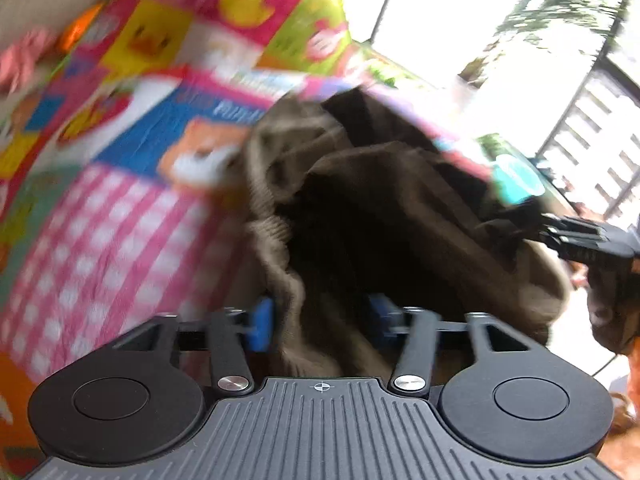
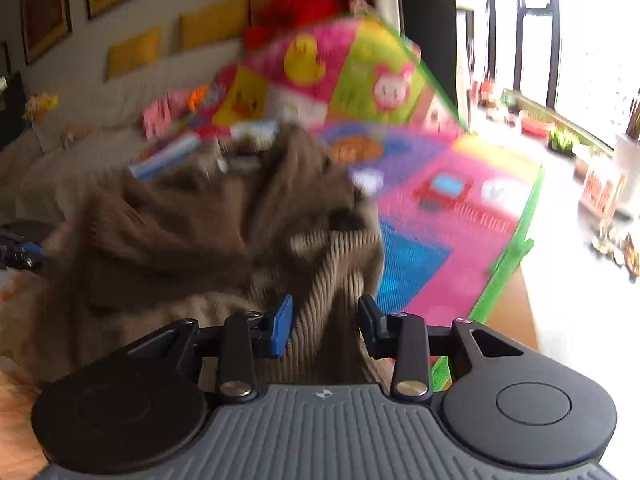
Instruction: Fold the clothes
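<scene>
A brown ribbed knit sweater (image 1: 360, 208) hangs bunched in front of me, above a colourful play mat (image 1: 120, 208). In the left wrist view a thick fold of it fills the gap between the blue pads of my left gripper (image 1: 320, 318), which is shut on it. In the right wrist view the sweater (image 2: 200, 220) spreads to the left, and its ribbed hem is pinched between the pads of my right gripper (image 2: 325, 322). The right gripper (image 1: 576, 236) also shows at the sweater's far right edge. The left gripper (image 2: 16, 250) peeks in at the left border. Both views are blurred.
The play mat (image 2: 440, 208) has a green border and its far part is propped up. Behind it stands a pale sofa (image 2: 80, 92) with yellow cushions (image 2: 216, 20) and small toys (image 2: 160, 116). A bright window ledge (image 2: 560, 136) with pots runs along the right.
</scene>
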